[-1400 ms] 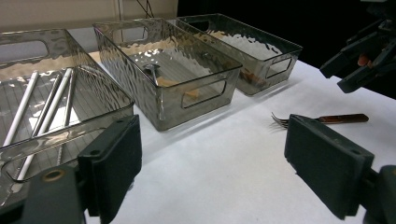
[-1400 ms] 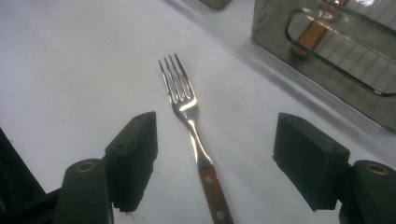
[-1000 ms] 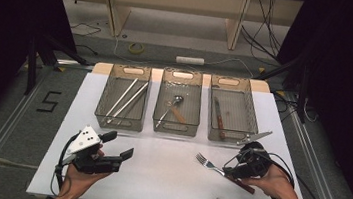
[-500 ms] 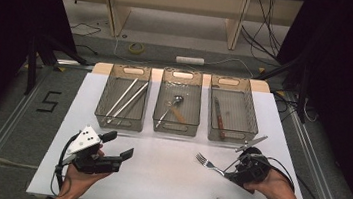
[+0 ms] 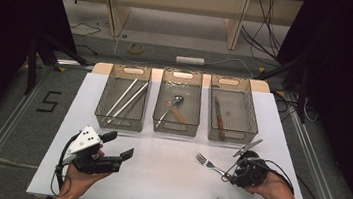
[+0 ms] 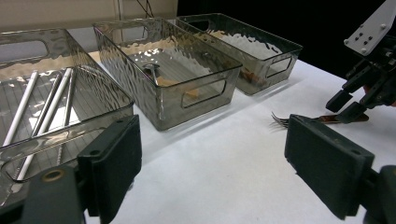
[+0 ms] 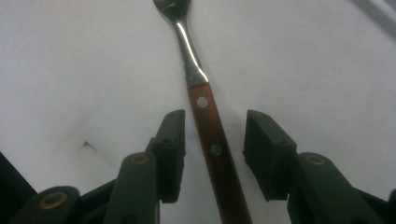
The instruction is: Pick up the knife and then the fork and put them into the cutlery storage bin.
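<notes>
A: Where is the wood-handled steel fork [image 5: 209,163] seen?

B: Flat on the white desk [image 5: 165,179], approx. 5 o'clock in the high view, well apart from the three smoky clear plastic bins. Tines are pointed toward 10 o'clock, and the brown handle is run back under the right hand-held gripper [image 5: 236,173]. In the right gripper view the fork [image 7: 205,107] is laid between the two black jaws, tines at 12 o'clock.

A: State of the right hand-held gripper [image 7: 212,154]?

B: Jaws have just been closing, w/ the handle between them. A gap of white desk is still seen on each side of the handle, so it's straddled, not pinched. From the left gripper view the same gripper [image 6: 345,105] is seen tipped down over the handle end, fork tines [image 6: 280,120] at its 9 o'clock.

A: And the left hand-held gripper [image 5: 121,148]?

B: Held at approx. 7 o'clock of the desk, jaws spread wide, nothing between them; bare desk is seen in the gap in its own view [image 6: 212,163].

A: Bins?

B: Lined up across the far half. Left bin [image 5: 107,117]: long white and metal sticks, laid diagonally. Middle bin [image 5: 159,122]: a metal spoon w/ a wooden handle [image 5: 173,107]. Right bin [image 5: 246,132]: a brown-handled knife [image 5: 218,115], lengthwise along its left wall.
</notes>
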Motion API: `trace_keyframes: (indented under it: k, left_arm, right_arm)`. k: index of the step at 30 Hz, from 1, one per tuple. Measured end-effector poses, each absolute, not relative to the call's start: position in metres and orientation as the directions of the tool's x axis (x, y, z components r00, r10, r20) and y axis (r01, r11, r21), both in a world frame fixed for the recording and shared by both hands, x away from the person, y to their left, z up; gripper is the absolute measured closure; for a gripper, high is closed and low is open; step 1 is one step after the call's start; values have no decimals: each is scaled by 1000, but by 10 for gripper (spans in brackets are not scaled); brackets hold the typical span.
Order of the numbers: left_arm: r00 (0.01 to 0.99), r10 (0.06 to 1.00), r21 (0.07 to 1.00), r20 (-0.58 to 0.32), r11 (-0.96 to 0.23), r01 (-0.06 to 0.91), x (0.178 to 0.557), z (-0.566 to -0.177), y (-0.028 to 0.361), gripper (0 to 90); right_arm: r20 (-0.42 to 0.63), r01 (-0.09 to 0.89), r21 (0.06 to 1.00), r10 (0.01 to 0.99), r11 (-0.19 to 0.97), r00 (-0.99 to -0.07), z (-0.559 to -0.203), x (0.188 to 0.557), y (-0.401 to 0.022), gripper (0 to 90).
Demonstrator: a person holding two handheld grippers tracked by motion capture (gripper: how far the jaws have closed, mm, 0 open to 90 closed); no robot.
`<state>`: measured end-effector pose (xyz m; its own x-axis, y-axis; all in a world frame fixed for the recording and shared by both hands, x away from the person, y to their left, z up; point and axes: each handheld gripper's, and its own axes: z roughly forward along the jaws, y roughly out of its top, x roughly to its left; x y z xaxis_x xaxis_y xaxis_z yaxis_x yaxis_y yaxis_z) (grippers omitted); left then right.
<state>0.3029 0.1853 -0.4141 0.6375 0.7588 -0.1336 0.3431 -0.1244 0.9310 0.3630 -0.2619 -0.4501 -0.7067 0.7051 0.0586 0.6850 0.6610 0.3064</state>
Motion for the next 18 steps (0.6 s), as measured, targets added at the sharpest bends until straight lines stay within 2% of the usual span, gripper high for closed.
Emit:
trace_keyframes:
  k: [18]
  left_arm:
    - [638, 759, 931, -132, -126, 342, 303, -414, 185, 185]
  right_arm:
    - [26, 669, 269, 689, 693, -724, -456, 361, -258, 697]
